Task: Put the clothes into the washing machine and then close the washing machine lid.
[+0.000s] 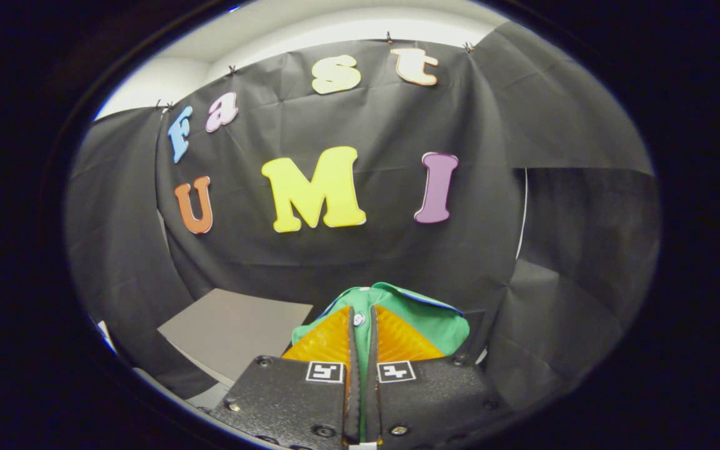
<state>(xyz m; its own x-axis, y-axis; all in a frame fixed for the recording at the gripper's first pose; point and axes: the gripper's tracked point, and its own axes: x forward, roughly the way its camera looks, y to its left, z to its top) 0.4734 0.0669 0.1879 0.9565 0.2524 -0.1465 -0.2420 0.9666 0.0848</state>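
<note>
gripper (360, 340): fingers pinched tight on the green buttoned cloth shirt (425, 315) | shirt bunched between and just beyond the fingers, lifted | grey flat board (235, 328) lies beyond, left of the fingers | washer unseen, direction untellable

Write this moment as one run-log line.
gripper: shut on green shirt | shirt: lifted, bunched ahead of fingers | surroundings: grey board beside, black cloth wall

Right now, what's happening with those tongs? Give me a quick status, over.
Tongs shut on green shirt, shirt lifted. Grey board beyond, to the left. Black cloth wall ahead. Nothing blocking, over.
</note>
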